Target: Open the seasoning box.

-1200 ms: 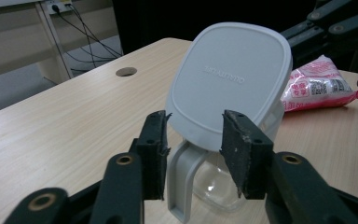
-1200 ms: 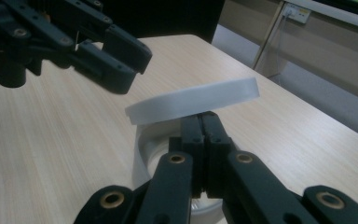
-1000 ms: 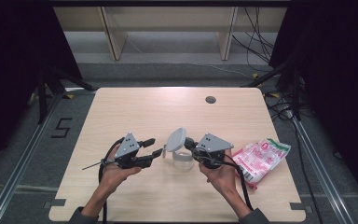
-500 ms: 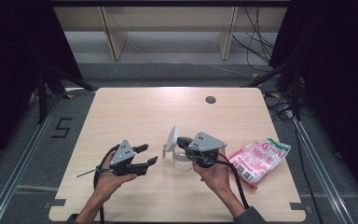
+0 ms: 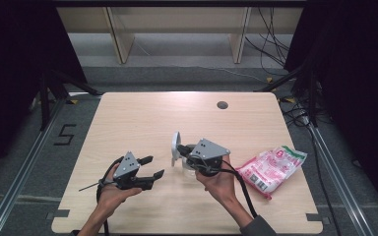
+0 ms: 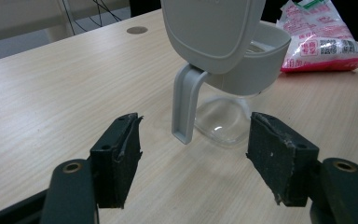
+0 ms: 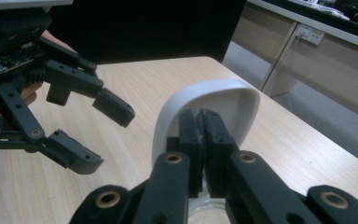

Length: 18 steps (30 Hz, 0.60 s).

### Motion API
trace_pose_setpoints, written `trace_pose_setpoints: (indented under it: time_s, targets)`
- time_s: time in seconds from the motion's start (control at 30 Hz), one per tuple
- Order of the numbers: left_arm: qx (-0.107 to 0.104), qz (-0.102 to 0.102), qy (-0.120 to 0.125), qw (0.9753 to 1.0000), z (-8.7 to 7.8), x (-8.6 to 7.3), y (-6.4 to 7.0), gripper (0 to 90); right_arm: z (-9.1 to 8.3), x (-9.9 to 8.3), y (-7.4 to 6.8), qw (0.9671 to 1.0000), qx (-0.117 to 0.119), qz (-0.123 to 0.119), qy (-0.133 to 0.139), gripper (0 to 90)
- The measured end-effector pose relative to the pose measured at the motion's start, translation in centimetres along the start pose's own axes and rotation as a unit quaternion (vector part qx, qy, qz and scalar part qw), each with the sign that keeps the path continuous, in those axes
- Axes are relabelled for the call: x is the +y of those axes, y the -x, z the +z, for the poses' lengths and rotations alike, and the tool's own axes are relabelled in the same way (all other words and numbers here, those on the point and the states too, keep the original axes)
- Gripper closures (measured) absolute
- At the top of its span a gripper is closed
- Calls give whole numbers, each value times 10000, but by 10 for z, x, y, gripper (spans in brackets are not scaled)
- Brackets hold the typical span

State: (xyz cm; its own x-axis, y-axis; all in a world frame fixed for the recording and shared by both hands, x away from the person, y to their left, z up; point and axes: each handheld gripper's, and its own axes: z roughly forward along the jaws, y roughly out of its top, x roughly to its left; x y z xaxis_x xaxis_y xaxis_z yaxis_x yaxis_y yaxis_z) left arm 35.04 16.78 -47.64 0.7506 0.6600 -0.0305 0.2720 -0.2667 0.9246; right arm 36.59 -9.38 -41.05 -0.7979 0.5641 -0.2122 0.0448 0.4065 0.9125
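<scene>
1. Left gripper (image 5: 147,167): jaws spread wide, holding nothing, near the worktop's (image 5: 128,118) front edge.
2. Right gripper (image 5: 183,150): jaws pressed together against the jar's raised lid (image 5: 175,146).
3. Clear jar (image 6: 221,119): stands mid-worktop.
4. Pink packet (image 5: 271,169): near the right edge.

Black claws (image 6: 193,163), grey triangular plates

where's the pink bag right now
In the high view the pink bag lies flat at the table's right edge, just right of the right gripper and the clear jar with the raised grey lid.
</scene>
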Motion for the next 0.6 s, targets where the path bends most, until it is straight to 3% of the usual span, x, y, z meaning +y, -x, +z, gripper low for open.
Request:
trace_pose_setpoints:
  time_s: [0.17, 0.27, 0.3, 0.33, 0.4, 0.53, 0.6]
  targets:
    - [19, -54, 1, 10000, -1, -4, 1, 322, -6, -6, 4, 9998, -98, 143, -56, 795]
    - [24, -54, -28, 10000, -1, -6, 1, 317, -14, -14, 8, 9990, -193, 387, -114, 738]
    - [41, -72, -51, 10000, -1, -7, 2, 316, -17, -18, 12, 9991, -212, 343, -125, 725]
    - [7, -59, -69, 10000, 0, -8, 3, 314, -24, -25, 14, 9979, -325, 532, -187, 700]
    - [-11, -53, -59, 10000, 0, -9, 3, 314, -28, -28, 17, 9979, -354, 498, -193, 687]
    - [-49, -50, -99, 9999, 0, -10, 5, 308, -45, -43, 24, 9952, -526, 788, -237, 613]
    - [-29, -78, -68, 9999, 0, -11, 6, 305, -51, -48, 26, 9947, -569, 819, -258, 578]
